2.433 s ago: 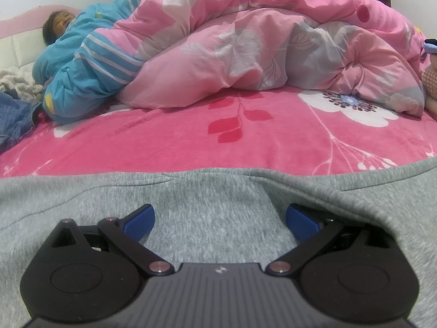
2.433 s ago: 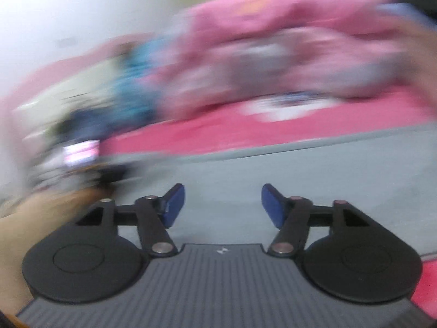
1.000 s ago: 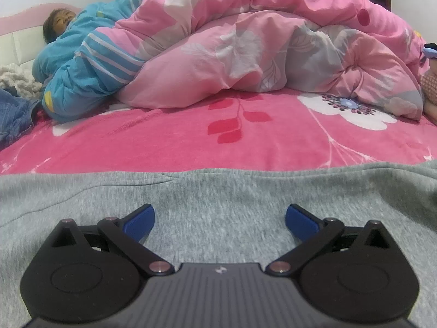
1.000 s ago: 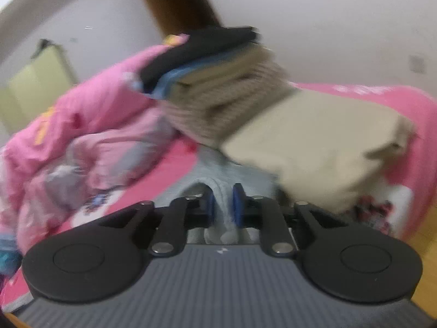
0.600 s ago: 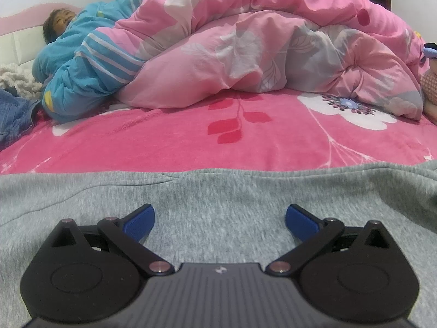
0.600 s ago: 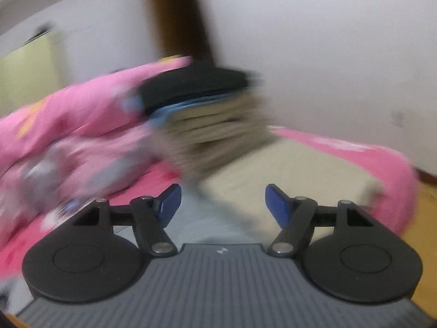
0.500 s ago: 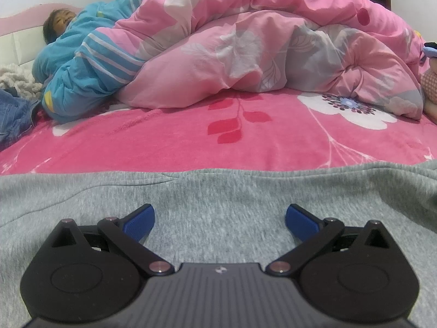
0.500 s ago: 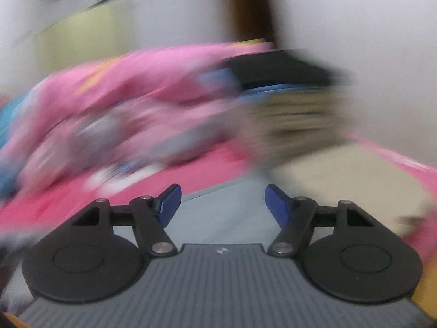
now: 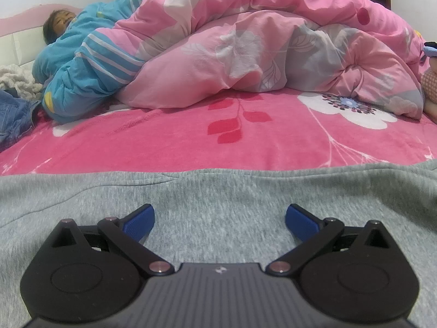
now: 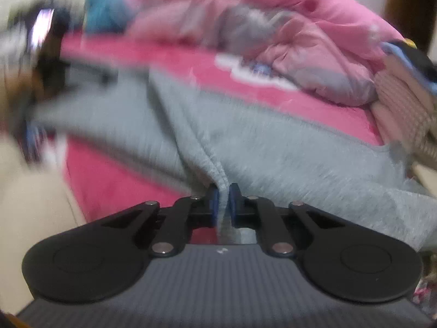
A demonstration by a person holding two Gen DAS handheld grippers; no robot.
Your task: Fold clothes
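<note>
Your right gripper (image 10: 221, 195) has just closed its jaws on a pinched ridge of the grey fleece garment (image 10: 273, 147), and the blue pads press the fabric between them. From that pinch the garment spreads ahead of the jaws and off to both sides across the pink floral bed sheet (image 10: 314, 101). Your left gripper (image 9: 220, 217) has its jaws wide apart, nothing between them, low over the same grey garment (image 9: 218, 194), which lies flat beneath and ahead of them. Past its far edge lies the sheet (image 9: 164, 142), then a heaped pink quilt (image 9: 273, 43). A stack of folded clothes (image 10: 404, 95) sits to the right of your right jaws.
</note>
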